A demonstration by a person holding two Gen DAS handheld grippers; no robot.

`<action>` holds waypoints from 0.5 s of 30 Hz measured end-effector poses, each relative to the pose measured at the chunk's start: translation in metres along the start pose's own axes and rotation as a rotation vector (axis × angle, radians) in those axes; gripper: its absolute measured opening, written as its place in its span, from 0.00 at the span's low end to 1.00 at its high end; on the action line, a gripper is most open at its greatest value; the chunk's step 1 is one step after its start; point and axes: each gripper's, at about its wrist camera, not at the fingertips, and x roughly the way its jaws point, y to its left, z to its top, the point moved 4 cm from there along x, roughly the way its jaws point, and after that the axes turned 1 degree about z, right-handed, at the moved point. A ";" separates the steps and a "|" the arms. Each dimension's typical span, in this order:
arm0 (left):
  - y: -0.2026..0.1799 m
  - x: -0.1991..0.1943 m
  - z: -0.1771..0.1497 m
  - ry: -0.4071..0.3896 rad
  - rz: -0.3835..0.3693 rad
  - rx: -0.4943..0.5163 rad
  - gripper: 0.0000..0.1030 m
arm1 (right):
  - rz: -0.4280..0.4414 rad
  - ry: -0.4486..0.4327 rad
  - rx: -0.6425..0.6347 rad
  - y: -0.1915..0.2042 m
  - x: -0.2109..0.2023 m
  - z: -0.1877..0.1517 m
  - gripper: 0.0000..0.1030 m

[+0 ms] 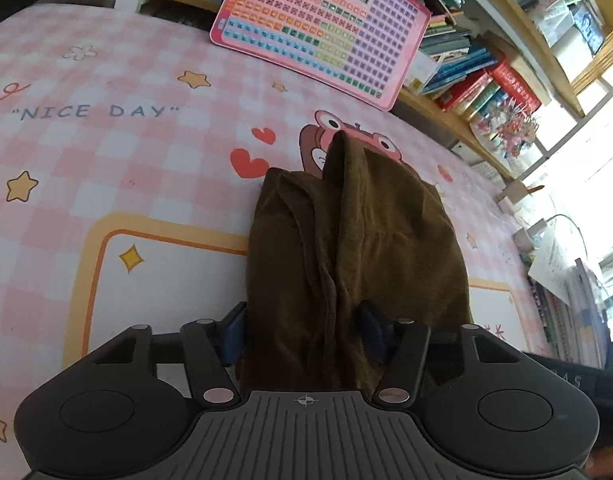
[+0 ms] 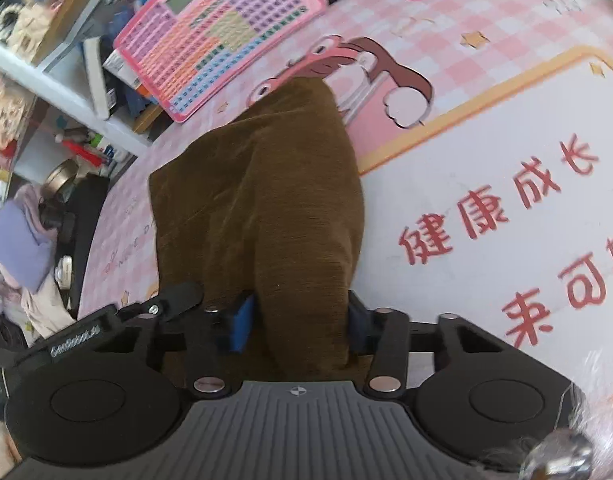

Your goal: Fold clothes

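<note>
A brown corduroy garment [image 1: 358, 220] lies bunched in a long heap on the pink checked table mat [image 1: 106, 140]. In the left wrist view its near end runs back between the blue pads of my left gripper [image 1: 302, 332], which press on a thick fold of it. The right wrist view shows the same garment [image 2: 266, 184] from the other side. There a rounded fold fills the gap between the pads of my right gripper [image 2: 300, 324], which is closed on it. The garment's near edge is hidden under both gripper bodies.
A pink toy keyboard panel [image 1: 322, 28] leans at the mat's far edge [image 2: 218, 36]. Bookshelves [image 1: 486, 80] packed with books stand behind it. Clutter and cloths [image 2: 26, 220] lie off the table's left edge. White mat with red characters [image 2: 486, 200] spreads to the right.
</note>
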 end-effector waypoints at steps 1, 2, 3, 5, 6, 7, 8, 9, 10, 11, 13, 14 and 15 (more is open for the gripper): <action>-0.003 -0.003 0.000 -0.007 0.003 0.013 0.40 | -0.009 -0.011 -0.049 0.006 -0.002 -0.001 0.32; -0.005 -0.005 -0.001 -0.014 0.006 0.025 0.33 | -0.019 -0.022 -0.100 0.011 -0.004 -0.003 0.28; -0.011 -0.009 -0.002 -0.029 0.017 0.059 0.30 | -0.034 -0.040 -0.165 0.019 -0.007 -0.005 0.27; -0.028 -0.020 -0.007 -0.077 0.056 0.169 0.29 | -0.065 -0.080 -0.290 0.035 -0.014 -0.011 0.25; -0.036 -0.026 -0.011 -0.102 0.074 0.228 0.29 | -0.080 -0.101 -0.348 0.043 -0.018 -0.014 0.25; -0.041 -0.030 -0.014 -0.123 0.083 0.267 0.29 | -0.092 -0.119 -0.398 0.049 -0.022 -0.017 0.24; -0.043 -0.033 -0.017 -0.135 0.087 0.287 0.29 | -0.099 -0.131 -0.425 0.051 -0.024 -0.020 0.24; -0.042 -0.032 -0.018 -0.125 0.084 0.283 0.30 | -0.106 -0.142 -0.452 0.054 -0.027 -0.022 0.25; -0.038 -0.030 -0.018 -0.103 0.077 0.267 0.30 | -0.107 -0.139 -0.457 0.054 -0.028 -0.023 0.25; -0.033 -0.026 -0.018 -0.072 0.066 0.235 0.30 | -0.107 -0.115 -0.437 0.049 -0.025 -0.023 0.25; -0.022 -0.022 -0.018 -0.036 0.043 0.168 0.32 | -0.101 -0.075 -0.385 0.040 -0.021 -0.022 0.26; -0.018 -0.022 -0.018 -0.030 0.026 0.139 0.33 | -0.096 -0.061 -0.354 0.035 -0.020 -0.021 0.28; -0.014 -0.022 -0.017 -0.027 0.010 0.116 0.34 | -0.090 -0.046 -0.322 0.030 -0.018 -0.021 0.29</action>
